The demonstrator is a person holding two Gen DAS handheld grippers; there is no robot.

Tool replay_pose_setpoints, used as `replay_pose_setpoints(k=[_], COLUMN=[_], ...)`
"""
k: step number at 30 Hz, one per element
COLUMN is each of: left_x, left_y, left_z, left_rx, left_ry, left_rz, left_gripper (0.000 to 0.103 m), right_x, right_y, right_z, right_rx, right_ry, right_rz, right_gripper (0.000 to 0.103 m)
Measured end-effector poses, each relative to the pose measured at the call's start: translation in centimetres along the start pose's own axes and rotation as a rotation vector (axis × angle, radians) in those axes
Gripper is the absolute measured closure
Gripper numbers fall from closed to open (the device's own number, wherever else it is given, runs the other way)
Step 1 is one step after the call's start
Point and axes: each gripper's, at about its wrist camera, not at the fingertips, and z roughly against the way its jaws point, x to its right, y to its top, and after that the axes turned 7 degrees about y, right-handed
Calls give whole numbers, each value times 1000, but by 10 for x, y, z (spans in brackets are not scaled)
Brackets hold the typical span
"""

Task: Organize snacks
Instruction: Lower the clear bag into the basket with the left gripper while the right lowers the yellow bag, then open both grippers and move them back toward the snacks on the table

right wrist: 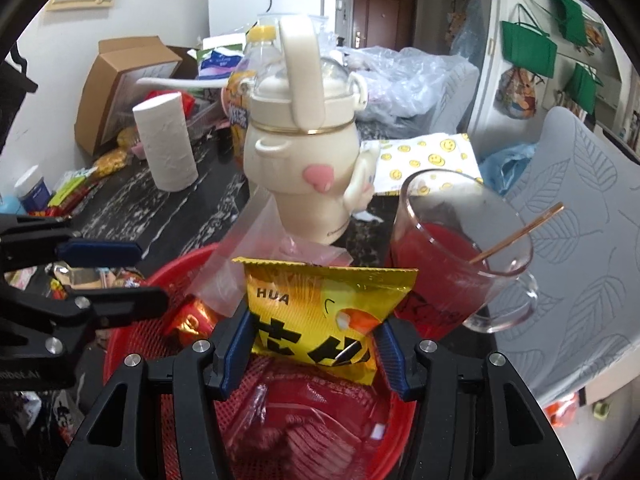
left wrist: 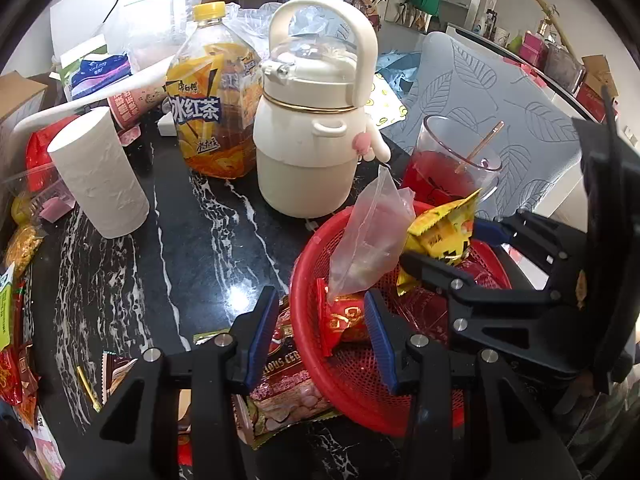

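Note:
A red mesh basket (left wrist: 304,280) (right wrist: 116,344) sits on the black marble table. My right gripper (right wrist: 316,348) (left wrist: 448,246) is shut on a yellow snack packet (right wrist: 320,312) (left wrist: 444,232), held upright over the basket. A clear plastic bag (left wrist: 368,240) (right wrist: 256,256) and a red-gold packet (left wrist: 344,320) (right wrist: 192,322) lie inside. My left gripper (left wrist: 320,338) (right wrist: 148,276) is open and straddles the basket's near rim. The red-gold packet is beside its right pad. A cereal packet (left wrist: 284,384) lies under the rim by its left pad.
Behind the basket stand a cream kettle-shaped bottle (left wrist: 312,140), an iced-tea bottle (left wrist: 212,112), a paper roll (left wrist: 100,176) and a glass mug of red drink (left wrist: 448,168). Loose snack packets (left wrist: 16,320) crowd the table's left edge. A leaf-patterned chair (left wrist: 500,100) is at the right.

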Motion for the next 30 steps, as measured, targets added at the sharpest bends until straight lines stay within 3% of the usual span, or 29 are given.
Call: replay_pose_setpoints(k=[7, 12, 30], left_x=[-4, -3, 2], left_y=[-2, -3, -12], left_z=[3, 13, 78], left_rx=[4, 26, 142], left_ry=[-4, -1, 56], left_rz=[5, -6, -1], left_gripper=[60, 60, 60], right_x=[-1, -5, -22], right_y=[-3, -3, 0], right_z=[-1, 6, 66], right_rx=[-12, 1, 113], right_ry=[0, -13, -10], right_rz=[-6, 0, -29], right_gripper=[47, 29, 27])
